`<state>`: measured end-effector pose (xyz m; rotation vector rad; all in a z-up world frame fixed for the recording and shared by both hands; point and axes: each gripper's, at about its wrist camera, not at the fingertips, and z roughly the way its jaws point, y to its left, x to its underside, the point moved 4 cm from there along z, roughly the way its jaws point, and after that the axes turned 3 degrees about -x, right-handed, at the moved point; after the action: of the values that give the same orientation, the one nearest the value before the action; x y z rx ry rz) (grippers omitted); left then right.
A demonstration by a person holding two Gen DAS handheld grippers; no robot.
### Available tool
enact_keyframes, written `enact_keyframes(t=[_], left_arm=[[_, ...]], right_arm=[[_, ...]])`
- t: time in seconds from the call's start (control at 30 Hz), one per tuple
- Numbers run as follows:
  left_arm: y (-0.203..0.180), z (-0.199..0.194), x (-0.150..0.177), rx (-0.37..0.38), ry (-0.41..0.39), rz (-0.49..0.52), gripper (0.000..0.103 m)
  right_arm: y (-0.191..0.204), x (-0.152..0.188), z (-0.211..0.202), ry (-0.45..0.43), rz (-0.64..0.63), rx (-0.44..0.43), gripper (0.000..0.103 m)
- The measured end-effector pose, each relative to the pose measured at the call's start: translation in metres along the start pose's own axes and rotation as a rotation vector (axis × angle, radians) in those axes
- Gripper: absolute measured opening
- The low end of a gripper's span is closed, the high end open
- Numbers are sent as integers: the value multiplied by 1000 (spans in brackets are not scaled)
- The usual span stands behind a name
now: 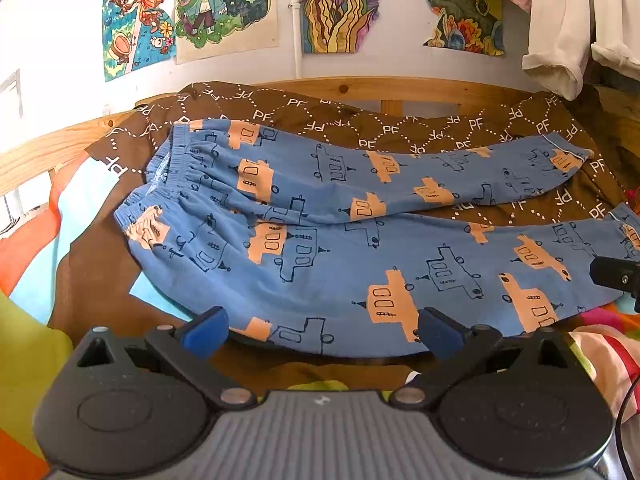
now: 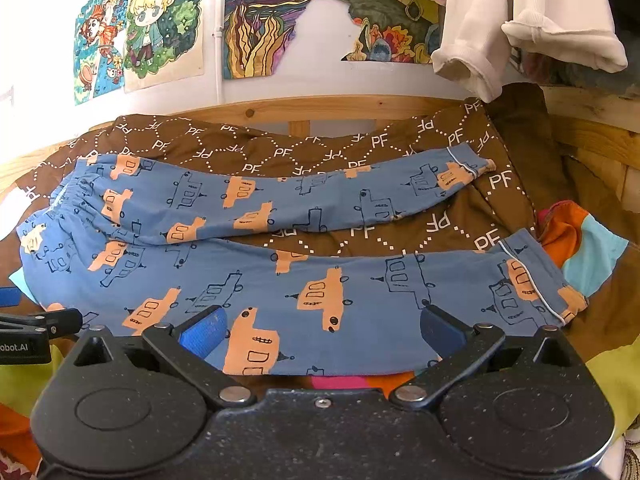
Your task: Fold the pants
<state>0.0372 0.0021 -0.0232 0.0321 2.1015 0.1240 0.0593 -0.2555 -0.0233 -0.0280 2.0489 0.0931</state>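
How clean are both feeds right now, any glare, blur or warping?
Left wrist view: pants sharp and evenly lit; the wall washes out at upper left, and fisheye bows the wooden rail. Right wrist view: equally sharp, same bowing, dark corners; the open right hand-held gripper shows dust specks.
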Motion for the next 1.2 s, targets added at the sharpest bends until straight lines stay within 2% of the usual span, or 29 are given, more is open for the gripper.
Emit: enact_keyframes(t=[1.2], left_arm=[[3, 4, 2, -7, 17, 0, 103]], right_arm=[[-1, -1, 0, -11, 8, 2, 102]])
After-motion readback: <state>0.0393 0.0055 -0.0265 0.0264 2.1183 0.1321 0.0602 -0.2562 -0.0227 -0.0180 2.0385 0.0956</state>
